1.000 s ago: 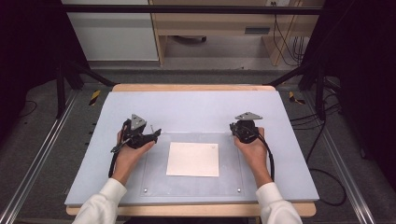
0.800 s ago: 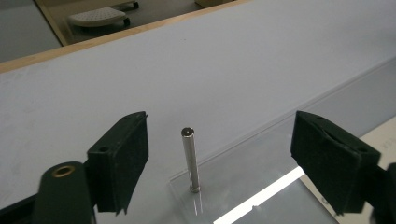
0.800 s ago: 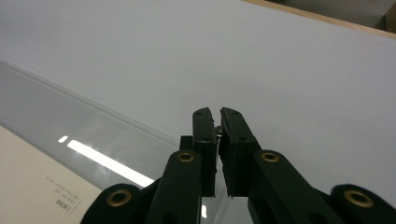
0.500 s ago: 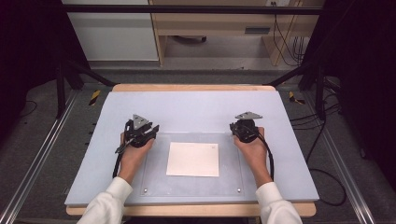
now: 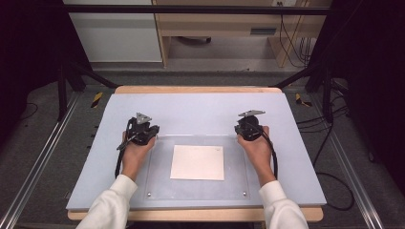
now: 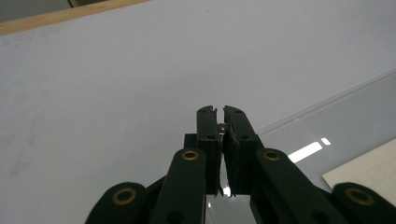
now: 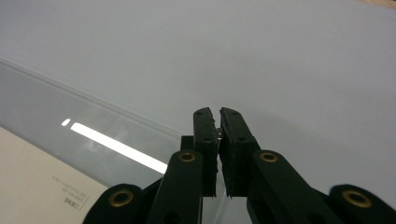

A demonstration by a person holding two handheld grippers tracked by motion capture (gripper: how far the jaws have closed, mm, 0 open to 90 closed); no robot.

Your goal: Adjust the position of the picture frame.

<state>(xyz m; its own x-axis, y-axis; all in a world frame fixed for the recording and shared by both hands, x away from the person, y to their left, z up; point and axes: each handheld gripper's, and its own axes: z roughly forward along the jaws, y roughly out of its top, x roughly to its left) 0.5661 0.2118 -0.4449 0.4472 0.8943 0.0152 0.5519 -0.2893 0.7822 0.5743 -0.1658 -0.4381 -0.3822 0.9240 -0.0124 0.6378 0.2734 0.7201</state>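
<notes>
White paper sheet point(image 5: 197, 162), pale blue-grey table point(image 5: 200, 107), black left gripper point(image 5: 142, 130)

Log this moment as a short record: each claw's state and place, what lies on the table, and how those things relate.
left claw: shut, jaws have just been closing, nothing between them; at the far left corner of the clear sheet
right claw: shut, holding nothing; at the far right corner of the clear sheet
clear sheet: flat on the table
paper: flat at the clear sheet's middle, apart from both claws
table: pale top, wooden edge
</notes>
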